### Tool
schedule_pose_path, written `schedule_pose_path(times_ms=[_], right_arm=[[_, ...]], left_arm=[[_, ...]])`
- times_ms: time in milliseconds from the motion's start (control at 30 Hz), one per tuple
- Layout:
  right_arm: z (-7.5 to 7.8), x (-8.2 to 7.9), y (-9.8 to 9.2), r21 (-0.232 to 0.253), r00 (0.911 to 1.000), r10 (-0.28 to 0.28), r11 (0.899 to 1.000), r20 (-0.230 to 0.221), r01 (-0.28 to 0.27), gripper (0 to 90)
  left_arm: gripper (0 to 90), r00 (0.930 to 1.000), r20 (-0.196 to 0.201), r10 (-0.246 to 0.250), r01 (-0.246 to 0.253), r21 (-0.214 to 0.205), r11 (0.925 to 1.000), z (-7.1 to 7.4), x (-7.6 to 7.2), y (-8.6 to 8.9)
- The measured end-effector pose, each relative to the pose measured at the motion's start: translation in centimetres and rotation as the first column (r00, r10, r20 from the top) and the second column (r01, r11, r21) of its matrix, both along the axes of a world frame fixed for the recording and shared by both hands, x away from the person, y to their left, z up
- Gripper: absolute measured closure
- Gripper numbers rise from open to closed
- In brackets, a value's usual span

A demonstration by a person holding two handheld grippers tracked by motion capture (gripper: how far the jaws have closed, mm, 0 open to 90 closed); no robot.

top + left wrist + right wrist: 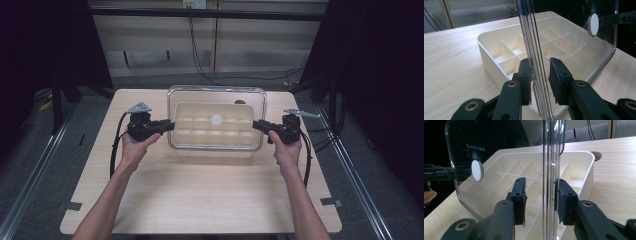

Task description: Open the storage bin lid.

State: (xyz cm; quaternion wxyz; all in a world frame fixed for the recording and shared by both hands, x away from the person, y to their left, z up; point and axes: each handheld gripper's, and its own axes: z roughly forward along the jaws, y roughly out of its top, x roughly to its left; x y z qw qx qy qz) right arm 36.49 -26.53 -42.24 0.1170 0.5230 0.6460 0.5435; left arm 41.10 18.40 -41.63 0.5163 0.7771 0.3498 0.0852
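Note:
A clear plastic lid (216,92) with a white round knob (216,119) stands nearly on edge over a cream tray (210,153) split into several empty compartments. My left gripper (171,125) is shut on the lid's left rim, and my right gripper (255,124) is shut on its right rim. In the left gripper view the jaws (540,67) bracket the lid's edge (534,30), with the tray (489,57) behind and the knob (593,24) far off. In the right gripper view the jaws (540,192) straddle the lid's edge (551,150) above the tray (586,177).
The tray sits at the far middle of a light wooden table (200,195). A small round hole (240,102) lies in the tabletop just behind the tray. Black cables trail from both grippers. Dark curtains flank the table.

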Motion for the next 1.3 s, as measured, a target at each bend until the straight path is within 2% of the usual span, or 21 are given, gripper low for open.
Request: schedule_pose_path(times_ms=[333,600,867,1067,1300], right_arm=[[0.1,-0.7,0.1,0.008,0.9998,0.012,1.0,0.016,-0.012,65.6],[1.0,-1.6,0.5,-0.006,0.9989,0.024,1.0,0.041,-0.023,65.8],[2.4,-2.5,0.2,0.009,0.9963,0.029,1.0,0.081,-0.03,66.8],[2.5,-2.9,0.3,0.008,0.9966,0.033,0.999,0.075,-0.034,67.0],[3.1,-3.7,0.6,-0.005,0.9957,0.044,0.999,0.082,-0.044,67.3]], left_arm=[[73.0,1.0,0.008,-0.003,0.003,0.025,0.9997,0.1,-0.4,0.2],[73.8,0.9997,0.019,-0.012,0.012,0.015,0.9998,0.7,-1.3,0.7],[74.8,0.9985,0.047,-0.026,0.027,-0.005,0.9996,1.9,-2.0,0.9],[74.9,0.9991,0.036,-0.024,0.024,-0.01,0.9997,1.9,-2.4,1.0],[75.1,0.9993,0.033,-0.016,0.016,0.001,0.9999,2.2,-3.4,1.2]])
